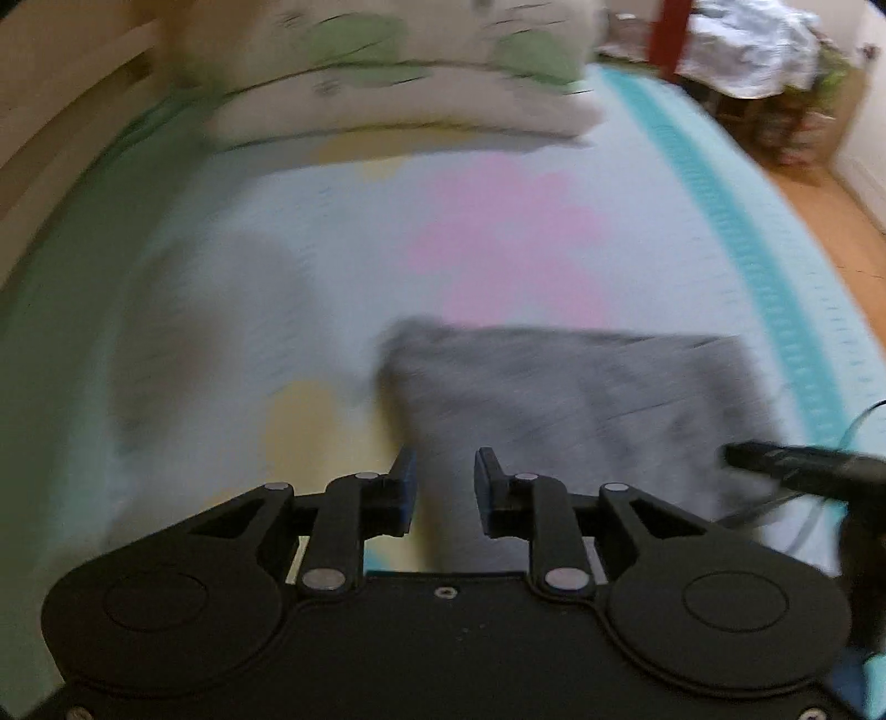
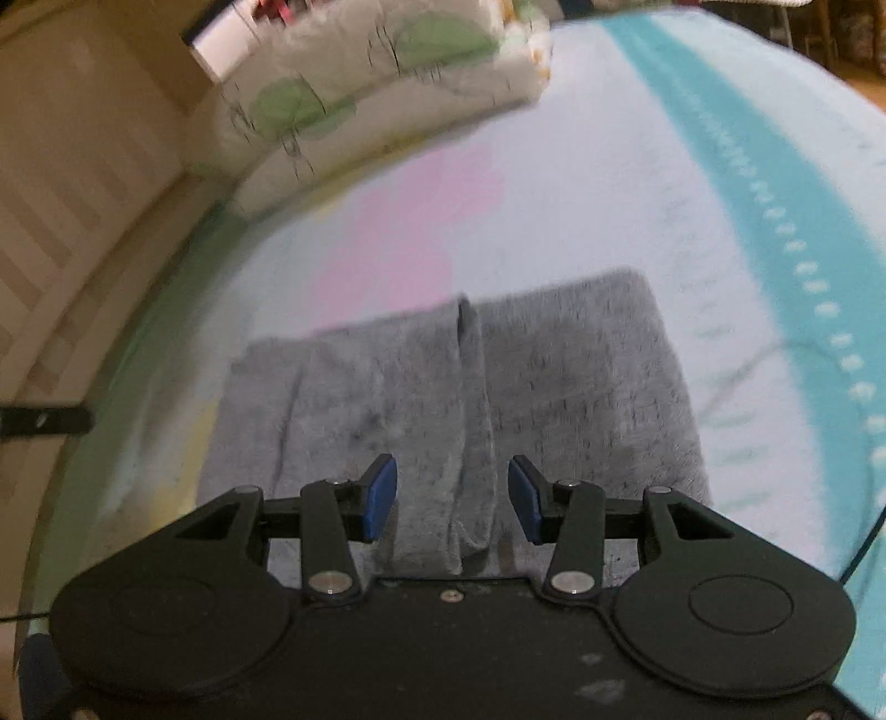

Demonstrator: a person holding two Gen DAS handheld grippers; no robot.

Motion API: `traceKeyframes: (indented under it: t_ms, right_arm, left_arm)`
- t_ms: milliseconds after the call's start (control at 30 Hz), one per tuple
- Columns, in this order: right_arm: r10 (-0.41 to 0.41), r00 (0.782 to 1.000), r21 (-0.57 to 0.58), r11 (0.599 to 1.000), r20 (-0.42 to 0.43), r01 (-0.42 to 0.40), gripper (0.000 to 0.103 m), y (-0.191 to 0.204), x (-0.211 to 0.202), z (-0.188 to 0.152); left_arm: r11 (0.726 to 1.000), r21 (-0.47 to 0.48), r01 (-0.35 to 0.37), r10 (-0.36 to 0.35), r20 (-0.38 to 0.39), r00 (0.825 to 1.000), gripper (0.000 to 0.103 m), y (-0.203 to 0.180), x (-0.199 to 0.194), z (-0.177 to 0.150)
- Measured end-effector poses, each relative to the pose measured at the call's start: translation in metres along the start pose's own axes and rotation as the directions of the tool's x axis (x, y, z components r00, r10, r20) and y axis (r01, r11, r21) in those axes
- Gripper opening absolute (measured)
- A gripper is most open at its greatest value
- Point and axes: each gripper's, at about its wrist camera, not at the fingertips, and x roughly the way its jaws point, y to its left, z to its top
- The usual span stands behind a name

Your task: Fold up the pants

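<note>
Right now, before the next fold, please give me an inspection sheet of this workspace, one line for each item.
Surface: bed sheet, pale with pink patches and a teal stripe.
Job's things: grey pants, folded to a rough rectangle, lying flat on the sheet.
Clutter: stacked pillows with a green print at the far end.
Grippers: left tongs open with nothing between the pads, at the pants' edge; right tongs open over the pants' middle fold, not gripping.
Cables: thin cable at the right edge.
Surroundings: wooden floor, heap of cloth beyond the bed.
</note>
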Motion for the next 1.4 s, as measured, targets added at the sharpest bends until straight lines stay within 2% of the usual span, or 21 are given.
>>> traceKeyframes:
  t_ms: [100, 200, 367, 433, 533, 700, 767, 800, 833, 933, 1233, 1400]
  right_arm:
    - [0.002, 0.997, 0.047, 0.999, -0.071, 0.001, 0.048, -0.005, 0.013, 0.005]
    - [0.032, 0.996, 0.066, 0.997, -0.08, -0.027, 0.048, -0.008, 0.017, 0.009]
    - [0.041, 0.991, 0.068, 0.997, -0.131, -0.032, 0.048, -0.009, 0.031, 0.013]
    - [0.058, 0.989, 0.089, 0.995, -0.135, -0.046, 0.049, -0.015, 0.038, 0.014]
    - [0.082, 0.987, 0.104, 0.992, -0.135, -0.068, 0.049, -0.02, 0.043, 0.018]
    - [0.092, 0.986, 0.081, 0.993, -0.138, -0.081, 0.05, -0.019, 0.041, 0.019]
    - [0.105, 0.985, 0.059, 0.993, -0.137, -0.097, 0.045, -0.012, 0.041, 0.018]
    - [0.107, 0.985, 0.035, 0.994, -0.134, -0.103, 0.034, -0.007, 0.04, 0.017]
    - [0.09, 0.988, -0.006, 0.996, -0.126, -0.091, 0.025, 0.001, 0.038, 0.015]
    - [0.013, 0.996, -0.142, 0.99, -0.084, -0.025, 0.012, 0.025, 0.027, 0.015]
    - [0.027, 0.996, -0.26, 0.966, 0.09, -0.003, 0.008, 0.053, -0.038, 0.025]
    - [-0.057, 0.985, -0.286, 0.953, 0.163, 0.102, 0.008, 0.047, -0.065, 0.023]
  left_arm:
    - [0.998, -0.057, -0.033, 0.031, -0.031, 0.999, 0.033, 0.023, 0.009, -0.016]
    - [0.997, -0.071, -0.045, 0.041, -0.049, 0.998, 0.033, 0.029, 0.025, -0.033]
    - [0.998, -0.056, -0.004, 0.002, -0.043, 0.999, 0.036, 0.01, 0.046, -0.04]
    - [0.999, -0.042, 0.032, -0.033, -0.028, 0.999, 0.042, 0.0, 0.053, -0.042]
    - [0.998, -0.012, 0.062, -0.062, -0.024, 0.998, 0.042, -0.019, 0.068, -0.04]
    - [0.999, 0.025, 0.037, -0.035, -0.058, 0.998, 0.042, -0.039, 0.098, -0.043]
    - [0.999, 0.042, 0.029, -0.026, -0.072, 0.997, 0.042, -0.042, 0.107, -0.046]
    - [0.999, 0.044, 0.028, -0.025, -0.071, 0.997, 0.042, -0.042, 0.109, -0.047]
    - [0.999, 0.043, 0.032, -0.029, -0.07, 0.997, 0.042, -0.041, 0.109, -0.047]
    - [0.998, 0.021, 0.06, -0.059, -0.056, 0.997, 0.042, -0.032, 0.099, -0.046]
    - [0.996, -0.066, 0.061, -0.059, 0.027, 0.998, 0.042, 0.004, 0.055, -0.039]
    - [0.996, -0.055, 0.069, -0.067, 0.04, 0.997, 0.042, -0.001, 0.047, -0.038]
